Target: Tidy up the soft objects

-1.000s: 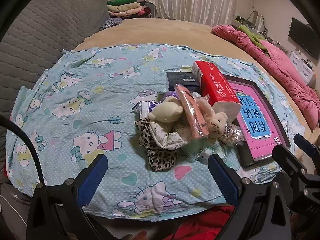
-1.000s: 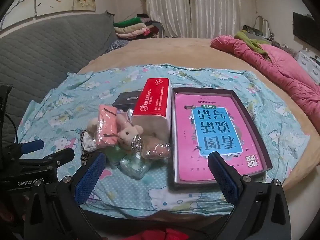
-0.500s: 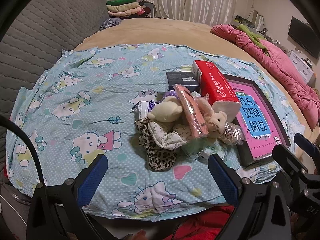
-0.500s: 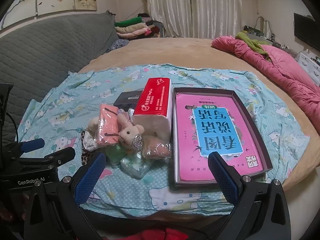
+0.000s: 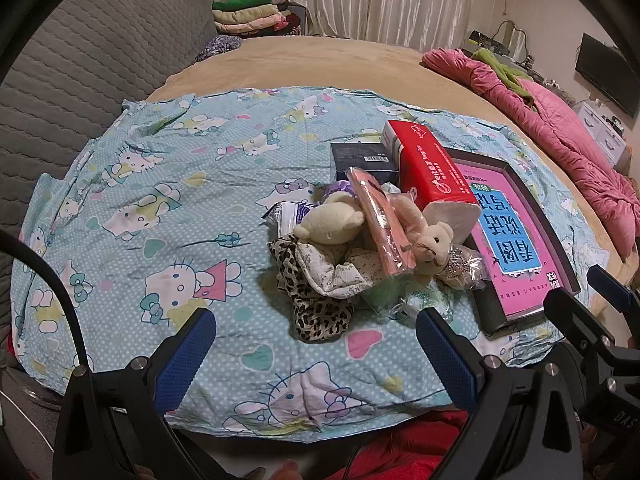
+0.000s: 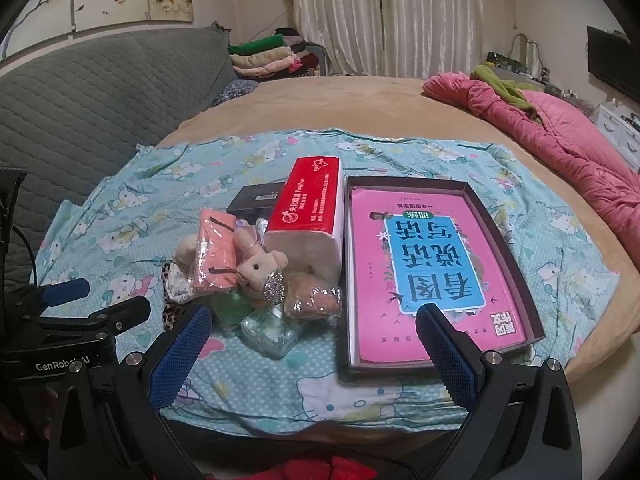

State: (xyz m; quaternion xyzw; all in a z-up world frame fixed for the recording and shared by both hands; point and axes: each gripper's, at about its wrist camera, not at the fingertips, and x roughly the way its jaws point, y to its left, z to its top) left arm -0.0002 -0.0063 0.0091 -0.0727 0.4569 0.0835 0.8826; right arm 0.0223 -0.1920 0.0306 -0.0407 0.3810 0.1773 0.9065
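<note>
I held my left gripper (image 5: 316, 356) low over the near edge of the Hello Kitty sheet (image 5: 168, 216), its blue-padded fingers (image 5: 182, 360) spread wide with nothing between them. My right gripper (image 6: 312, 352) hung the same way, fingers (image 6: 446, 354) well apart and empty, above the front of the bed.

The soft things lay heaped together in the middle of the sheet. A cream plush toy (image 5: 330, 224) sat on top of a white floral cloth (image 5: 332, 272), which in turn lay over a leopard-print cloth (image 5: 316, 312). Just beside them, a small pink teddy bear (image 6: 256, 268) leaned against a pink packet in clear wrap (image 6: 214, 254). A green tissue pack (image 6: 270, 330) lay at the front of the heap, with a brown plush in a plastic bag (image 6: 314, 300) touching it.

A red tissue pack (image 6: 310, 204) rested behind the heap, tilted over a black box (image 6: 256, 200). Just to its right stood a dark tray (image 6: 516, 280) holding a pink book (image 6: 420, 272). A pink quilt (image 6: 560, 136) lay far off along the bed's right side.
</note>
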